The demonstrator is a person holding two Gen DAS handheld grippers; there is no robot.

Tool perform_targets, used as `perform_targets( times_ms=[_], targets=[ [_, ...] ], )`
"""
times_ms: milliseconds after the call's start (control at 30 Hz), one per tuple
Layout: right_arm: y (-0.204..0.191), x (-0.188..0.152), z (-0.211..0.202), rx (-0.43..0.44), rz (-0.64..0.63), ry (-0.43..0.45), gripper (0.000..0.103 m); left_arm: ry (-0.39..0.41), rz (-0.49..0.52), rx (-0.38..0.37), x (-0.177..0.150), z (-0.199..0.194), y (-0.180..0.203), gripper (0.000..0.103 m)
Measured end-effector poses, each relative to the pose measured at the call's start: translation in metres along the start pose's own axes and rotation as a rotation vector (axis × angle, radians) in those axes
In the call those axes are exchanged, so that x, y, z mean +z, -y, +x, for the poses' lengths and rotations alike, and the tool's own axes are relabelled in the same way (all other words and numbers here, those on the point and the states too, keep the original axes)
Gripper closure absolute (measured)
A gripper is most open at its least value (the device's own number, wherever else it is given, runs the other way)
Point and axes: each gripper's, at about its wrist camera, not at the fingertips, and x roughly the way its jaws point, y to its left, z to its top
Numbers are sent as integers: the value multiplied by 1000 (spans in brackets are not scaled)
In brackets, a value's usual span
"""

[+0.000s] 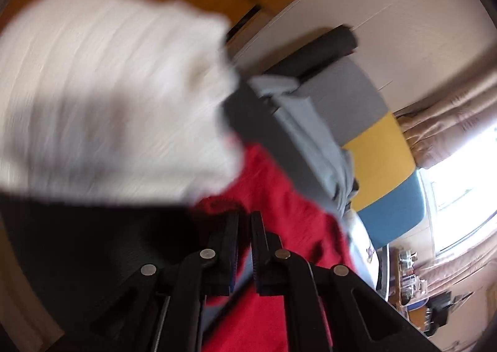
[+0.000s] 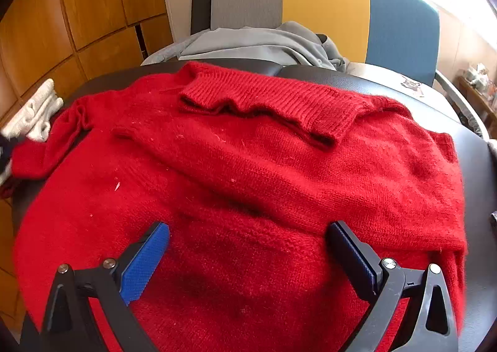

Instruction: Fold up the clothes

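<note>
A red knit sweater [image 2: 248, 165] lies spread on the black table [image 2: 475, 165], its ribbed collar [image 2: 264, 100] toward the far edge. My right gripper [image 2: 248, 227] hangs open just above the sweater's body, blue pads wide apart and holding nothing. The left sleeve [image 2: 37, 153] runs off to the left edge, where a bit of my left gripper [image 2: 4, 153] shows. In the blurred left wrist view, my left gripper [image 1: 245, 218] is shut, with bunched red fabric [image 1: 214, 206] at its tips.
A folded white garment [image 2: 37, 116] lies at the table's left edge, large and blurred [image 1: 108, 88] in the left wrist view. A grey garment [image 2: 248, 41] is piled on the grey, yellow and blue chair [image 2: 326, 4] behind the table. Wooden cabinets [image 2: 77, 10] stand at the left.
</note>
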Motion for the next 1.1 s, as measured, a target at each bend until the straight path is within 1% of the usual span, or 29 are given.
perform_targets(
  times_ms=[33, 67, 200, 233, 300, 367, 400, 467, 500, 533, 567, 633, 700, 767, 800, 833, 933, 967, 1000, 1067, 1100],
  targets=[
    [1, 0, 0, 7, 5, 3, 0, 15, 8, -19, 7, -2, 12, 102],
    [2, 0, -1, 13, 9, 6, 0, 30, 33, -31, 15, -4, 28, 102],
    [4, 1, -1, 28, 19, 12, 0, 111, 206, -87, 47, -13, 103, 102],
    [5, 1, -1, 34, 23, 15, 0, 115, 245, -105, 56, -20, 114, 102],
    [7, 1, -2, 47, 34, 21, 0, 102, 323, -140, 58, -26, 140, 101],
    [10, 1, -3, 63, 46, 29, 0, 74, 369, -147, 52, -42, 137, 94],
    [11, 1, -3, 71, 53, 32, 0, 66, 371, -145, 49, -49, 129, 85],
    [13, 0, -4, 85, 65, 38, 0, 46, 358, -144, 39, -61, 97, 82],
    [14, 1, -4, 90, 69, 40, 0, 35, 349, -136, 33, -68, 79, 76],
    [14, 1, -4, 93, 71, 41, 0, 23, 328, -104, 25, -77, 53, 66],
    [15, 1, -4, 93, 71, 40, 0, 2, 293, -69, 16, -82, 24, 61],
    [13, 2, -3, 88, 67, 35, 0, -42, 184, -14, -4, -91, -39, 49],
    [12, 1, -2, 81, 62, 33, 0, -56, 137, 32, -14, -89, -71, 46],
    [10, 2, -1, 71, 55, 29, 0, -60, 104, 84, -24, -88, -101, 45],
    [9, 2, -1, 65, 51, 27, 0, -62, 87, 110, -29, -88, -117, 43],
    [9, 2, 0, 60, 47, 24, 0, -66, 69, 126, -33, -86, -129, 39],
    [5, 2, 1, 38, 33, 16, 0, -90, 10, 83, -37, -69, -139, 35],
    [4, 3, 2, 29, 27, 13, 0, -80, 4, 75, -37, -64, -139, 35],
    [3, 3, 2, 20, 21, 10, 0, -47, 12, 73, -37, -61, -136, 34],
    [1, 2, 4, 6, 12, 4, 0, -38, 19, 89, -36, -50, -129, 33],
    [0, 2, 4, -4, 5, 1, 0, -38, 31, 115, -35, -44, -124, 33]
  ],
)
